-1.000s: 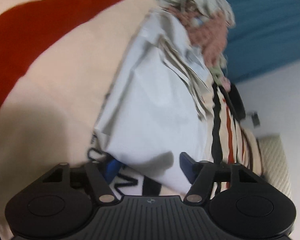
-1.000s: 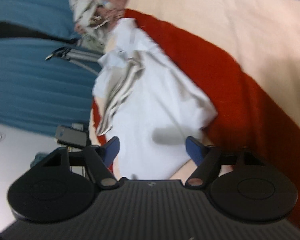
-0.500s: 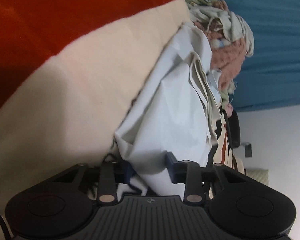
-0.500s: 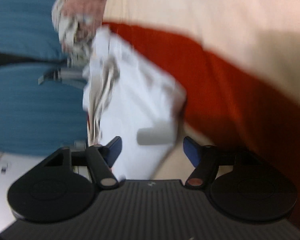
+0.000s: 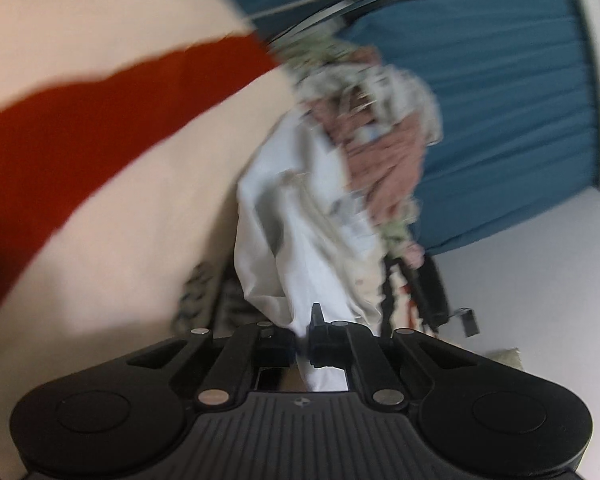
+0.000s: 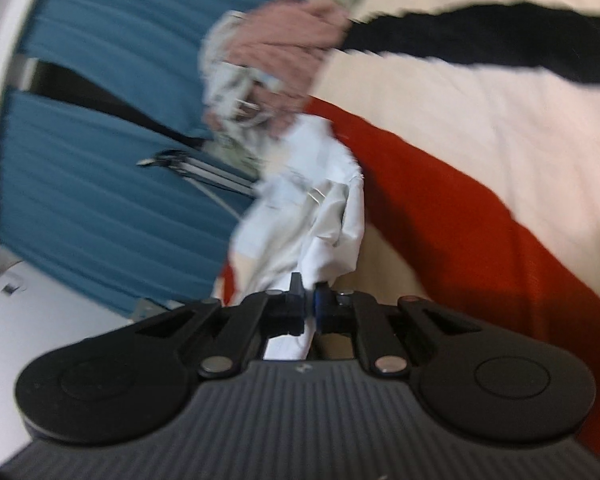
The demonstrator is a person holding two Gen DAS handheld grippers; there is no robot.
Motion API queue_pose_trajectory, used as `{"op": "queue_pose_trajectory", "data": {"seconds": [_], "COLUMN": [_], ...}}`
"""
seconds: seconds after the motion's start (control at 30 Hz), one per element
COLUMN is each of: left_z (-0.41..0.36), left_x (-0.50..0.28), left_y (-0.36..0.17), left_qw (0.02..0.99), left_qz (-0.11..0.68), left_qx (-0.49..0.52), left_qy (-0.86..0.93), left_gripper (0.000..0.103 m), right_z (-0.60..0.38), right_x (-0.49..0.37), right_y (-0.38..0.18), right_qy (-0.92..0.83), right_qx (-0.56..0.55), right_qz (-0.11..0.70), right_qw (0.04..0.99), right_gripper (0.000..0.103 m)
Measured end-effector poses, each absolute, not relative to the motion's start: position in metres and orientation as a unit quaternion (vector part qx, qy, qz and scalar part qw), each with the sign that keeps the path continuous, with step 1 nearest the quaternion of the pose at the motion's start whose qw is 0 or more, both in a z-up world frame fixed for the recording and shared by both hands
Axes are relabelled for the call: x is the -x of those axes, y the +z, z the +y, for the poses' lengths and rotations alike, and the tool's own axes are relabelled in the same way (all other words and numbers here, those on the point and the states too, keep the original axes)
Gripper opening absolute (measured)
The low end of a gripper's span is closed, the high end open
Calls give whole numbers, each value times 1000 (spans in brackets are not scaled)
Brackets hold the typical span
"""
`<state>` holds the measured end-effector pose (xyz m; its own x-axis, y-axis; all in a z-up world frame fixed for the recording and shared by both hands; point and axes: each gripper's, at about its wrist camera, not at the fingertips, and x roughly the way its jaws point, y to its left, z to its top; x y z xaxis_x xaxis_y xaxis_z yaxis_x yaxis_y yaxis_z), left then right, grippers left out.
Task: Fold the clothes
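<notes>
A cream blanket (image 5: 100, 184) with a wide red stripe (image 5: 80, 120) and a black stripe (image 6: 480, 36) is lying across the surface. Teal pleated curtains (image 5: 500, 120) are hanging behind, beside a white wall (image 5: 540, 264).

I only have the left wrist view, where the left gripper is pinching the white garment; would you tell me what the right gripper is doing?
Observer: The right gripper is shut on the same white garment, with cloth bunched between its fingers.
Operator: Thank you. Is anything on the bedding there that I can't see?
Observer: Yes, a black stripe crosses the cream blanket beyond the red band.
Operator: And where is the pile of clothes from that side?
Observer: The pink and patterned pile lies past the garment, against the blue curtain.
</notes>
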<state>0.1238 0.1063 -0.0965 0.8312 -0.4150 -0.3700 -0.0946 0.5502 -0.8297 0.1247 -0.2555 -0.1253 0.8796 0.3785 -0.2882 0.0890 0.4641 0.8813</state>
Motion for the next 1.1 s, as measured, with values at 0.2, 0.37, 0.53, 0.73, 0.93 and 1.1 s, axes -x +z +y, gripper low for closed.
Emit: {"op": "queue_pose_trajectory", "data": {"seconds": [0.2,0.37,0.53,0.73,0.93,1.1], "left_z": [97,83,86,98,91,82], "left_x": [-60,15,58,24,-82,-166], "left_y": [-42,-34,-48,-33,6,3], "left_qw": [877,884,877,865,869,882], "left_qz": [211,204,222,232,253,262], "left_qx": [414,399,407,427,412,382], "left_qy": [-124,-129,-128,-125,-103,-93], "left_gripper": [5,5,5,6,6,6], "right_z": [-255,-251,-250,-249,-249,-246], "right_x": [-74,-9,28,-1,-98,-184], "right_y": [-79,-76,-89,-74,-39,-41], "right_qy": [130,120,104,91,61,32], "right_qx": [-484,-467,-465,-464,-477,-473], "right_qz": [174,150,153,162,186,204], "right_qw": [848,863,866,866,856,856], "right_gripper": [7,7,7,7,8,8]}}
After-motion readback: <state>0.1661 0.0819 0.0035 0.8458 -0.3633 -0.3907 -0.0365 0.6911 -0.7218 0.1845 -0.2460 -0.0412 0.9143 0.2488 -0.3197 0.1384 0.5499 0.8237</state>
